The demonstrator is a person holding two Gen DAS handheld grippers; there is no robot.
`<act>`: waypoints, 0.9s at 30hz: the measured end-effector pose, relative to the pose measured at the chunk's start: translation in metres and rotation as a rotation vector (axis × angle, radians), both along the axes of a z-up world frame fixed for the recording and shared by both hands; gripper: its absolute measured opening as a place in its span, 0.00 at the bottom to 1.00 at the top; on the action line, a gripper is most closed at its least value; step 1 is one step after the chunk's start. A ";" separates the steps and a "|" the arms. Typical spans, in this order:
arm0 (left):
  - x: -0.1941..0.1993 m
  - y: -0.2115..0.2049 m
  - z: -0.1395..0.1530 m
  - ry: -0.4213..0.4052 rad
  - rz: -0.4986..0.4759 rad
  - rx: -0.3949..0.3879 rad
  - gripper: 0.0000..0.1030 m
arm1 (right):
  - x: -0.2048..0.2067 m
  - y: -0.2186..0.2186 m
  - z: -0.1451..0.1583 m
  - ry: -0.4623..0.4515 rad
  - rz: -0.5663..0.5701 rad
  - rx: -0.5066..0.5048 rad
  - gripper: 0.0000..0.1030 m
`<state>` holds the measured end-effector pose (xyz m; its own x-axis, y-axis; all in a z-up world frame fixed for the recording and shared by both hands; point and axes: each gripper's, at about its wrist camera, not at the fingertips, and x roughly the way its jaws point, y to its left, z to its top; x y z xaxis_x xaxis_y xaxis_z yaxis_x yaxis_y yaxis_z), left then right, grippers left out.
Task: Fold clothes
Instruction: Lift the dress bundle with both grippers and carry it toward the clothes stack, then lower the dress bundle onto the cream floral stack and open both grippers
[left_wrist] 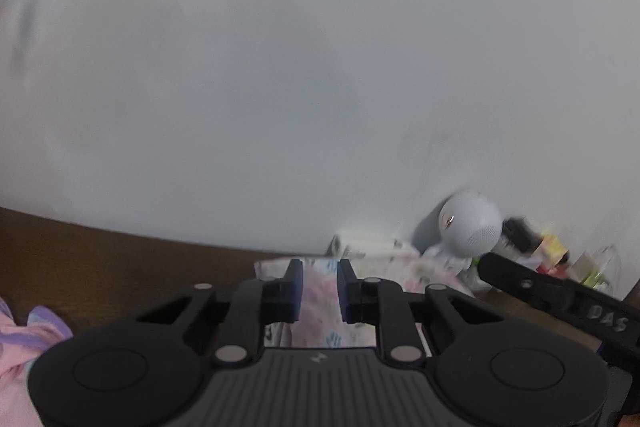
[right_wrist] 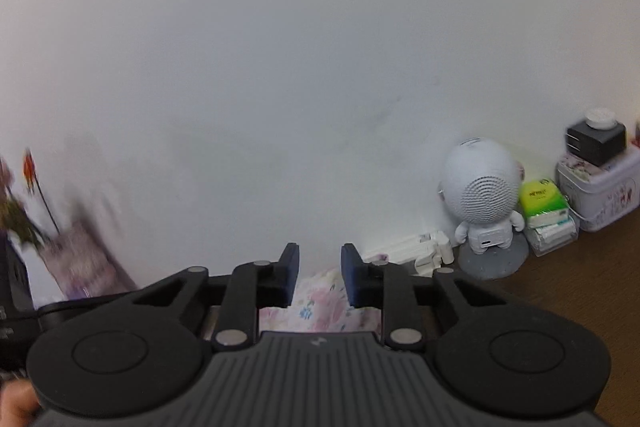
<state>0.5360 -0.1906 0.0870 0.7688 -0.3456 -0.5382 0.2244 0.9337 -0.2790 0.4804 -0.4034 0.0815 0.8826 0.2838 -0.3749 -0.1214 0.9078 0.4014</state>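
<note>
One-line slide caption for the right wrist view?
Right gripper, jaws apart, above floral cloth on a brown table, facing a white wall with a round-headed white figurine.

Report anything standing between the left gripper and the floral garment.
Nothing visible does: the floral garment shows directly between the fingers of the left gripper. The white figurine stands aside, right, by the wall.

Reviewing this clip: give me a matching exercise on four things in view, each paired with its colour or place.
Things:
1. floral garment
2. round-headed white figure
3. tissue pack
4. tin box

Descriptions:
A. green and white, right of the figure
B. pink-patterned, seen between the fingers
C. holds a dark block on its lid
D. stands on a grey disc by the wall

Pairs: 1-B, 2-D, 3-A, 4-C
</note>
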 end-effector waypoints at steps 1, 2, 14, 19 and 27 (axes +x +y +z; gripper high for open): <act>0.000 -0.001 -0.003 0.007 -0.001 -0.002 0.16 | 0.004 0.006 -0.002 0.019 0.000 -0.033 0.22; 0.000 -0.001 -0.006 0.016 0.000 -0.007 0.16 | 0.007 0.009 -0.006 0.043 -0.006 -0.054 0.21; 0.006 -0.003 -0.026 0.056 -0.017 0.009 0.16 | 0.012 0.001 -0.052 0.147 -0.050 -0.042 0.20; -0.001 0.001 -0.019 0.021 0.000 -0.030 0.37 | 0.006 0.005 -0.045 0.128 -0.042 -0.060 0.21; -0.019 0.009 -0.017 -0.053 -0.010 -0.008 0.34 | -0.016 0.009 -0.034 0.055 -0.025 -0.127 0.21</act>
<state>0.5167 -0.1821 0.0705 0.7927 -0.3574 -0.4939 0.2481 0.9291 -0.2741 0.4642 -0.3944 0.0478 0.8656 0.2095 -0.4548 -0.0791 0.9541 0.2889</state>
